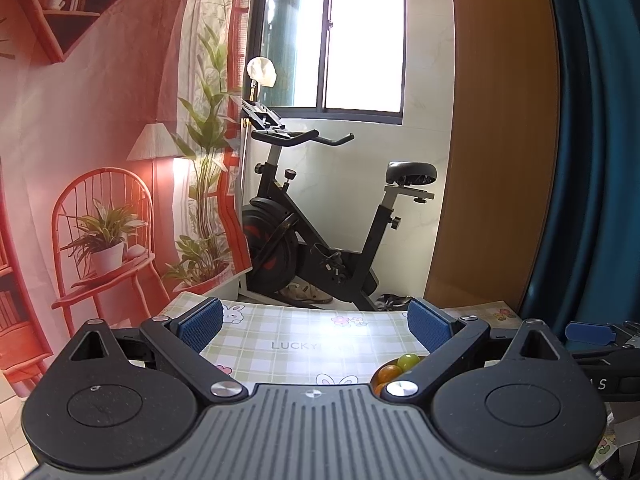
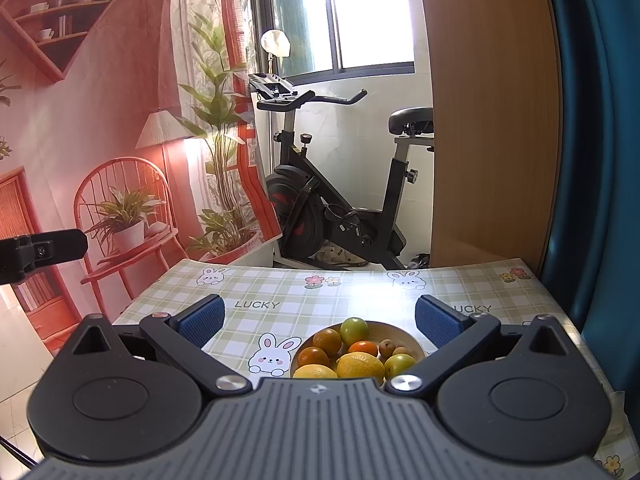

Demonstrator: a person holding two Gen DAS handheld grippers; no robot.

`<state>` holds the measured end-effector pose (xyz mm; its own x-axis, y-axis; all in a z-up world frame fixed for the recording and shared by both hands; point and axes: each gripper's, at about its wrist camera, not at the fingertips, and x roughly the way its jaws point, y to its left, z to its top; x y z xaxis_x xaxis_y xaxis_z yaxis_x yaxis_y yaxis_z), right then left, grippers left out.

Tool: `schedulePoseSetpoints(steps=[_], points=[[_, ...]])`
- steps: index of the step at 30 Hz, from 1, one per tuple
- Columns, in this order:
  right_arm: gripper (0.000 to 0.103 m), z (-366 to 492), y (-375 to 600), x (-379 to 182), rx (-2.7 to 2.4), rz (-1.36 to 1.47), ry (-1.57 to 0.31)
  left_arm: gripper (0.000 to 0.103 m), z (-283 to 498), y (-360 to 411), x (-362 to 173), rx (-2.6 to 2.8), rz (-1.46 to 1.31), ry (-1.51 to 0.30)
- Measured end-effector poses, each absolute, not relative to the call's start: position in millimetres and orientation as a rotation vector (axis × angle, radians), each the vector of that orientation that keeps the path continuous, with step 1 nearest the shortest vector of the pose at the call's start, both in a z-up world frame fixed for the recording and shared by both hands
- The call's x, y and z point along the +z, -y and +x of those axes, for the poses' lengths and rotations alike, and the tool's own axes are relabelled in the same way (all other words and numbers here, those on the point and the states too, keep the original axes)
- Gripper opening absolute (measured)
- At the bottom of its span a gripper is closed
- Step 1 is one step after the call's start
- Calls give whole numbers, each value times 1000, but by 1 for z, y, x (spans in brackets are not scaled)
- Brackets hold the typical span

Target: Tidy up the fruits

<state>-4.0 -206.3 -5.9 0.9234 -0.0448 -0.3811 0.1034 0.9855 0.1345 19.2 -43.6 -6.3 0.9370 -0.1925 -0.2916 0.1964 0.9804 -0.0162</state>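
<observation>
1. Two views, left wrist first: left hand-held gripper point(image 1: 316, 326) spread wide, empty, above tabletop point(image 1: 304, 344); bowl point(image 1: 378, 376) peeking in at lower right, mostly hidden by a finger.
2. Right wrist: right hand-held gripper point(image 2: 320, 320) likewise spread, empty, hovering just short of bowl point(image 2: 416, 346) heaped with lemons point(image 2: 360, 366), oranges point(image 2: 327, 340) and green fruit point(image 2: 354, 330).
3. Likely step: approach, nothing picked yet.
4. Next: lower right hand-held gripper over one top fruit, close gently; round skins prone to rolling.
</observation>
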Motion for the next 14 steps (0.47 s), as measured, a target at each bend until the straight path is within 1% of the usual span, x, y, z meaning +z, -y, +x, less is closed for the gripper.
schedulePoseSetpoints(steps=[14], points=[[103,-4,206,-6,-77,153,-387,100,17,43,-5,-189,9,-291]])
